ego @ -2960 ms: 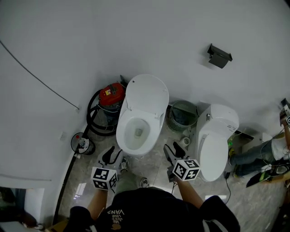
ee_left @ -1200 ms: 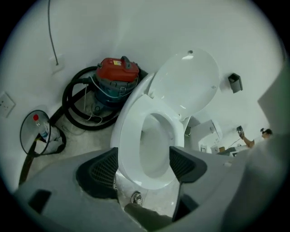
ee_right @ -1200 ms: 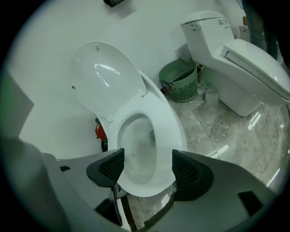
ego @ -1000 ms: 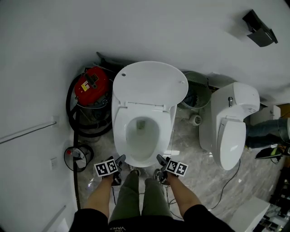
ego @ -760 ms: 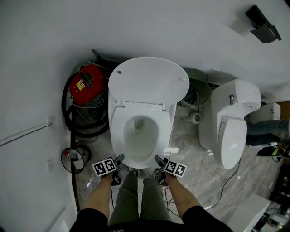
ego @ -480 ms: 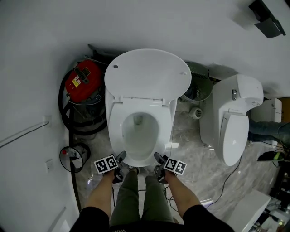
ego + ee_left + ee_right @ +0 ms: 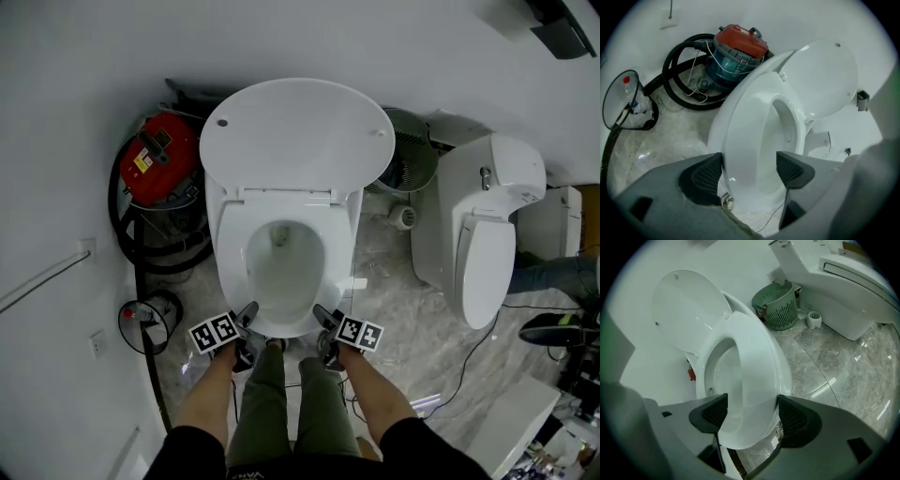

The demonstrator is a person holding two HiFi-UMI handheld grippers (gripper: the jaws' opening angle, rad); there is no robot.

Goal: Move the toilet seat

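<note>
Toilet seat is down on the bowl, lid up at 12 o'clock. Left gripper and right gripper are at 6 o'clock, jaws wide apart and holding nothing, with the seat's front edge framed between them. Risks: glossy plastic and a thin bite, so the seat slips and slams; an uneven lift racks it. Bowl looks empty, probably just water. Green basket at 2 o'clock: contents too dark to tell.

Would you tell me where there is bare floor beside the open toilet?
Bare marble floor lies between the open toilet and the closed toilet, in front of the green basket. The other side is crowded with the red vacuum cleaner and its black hose.
</note>
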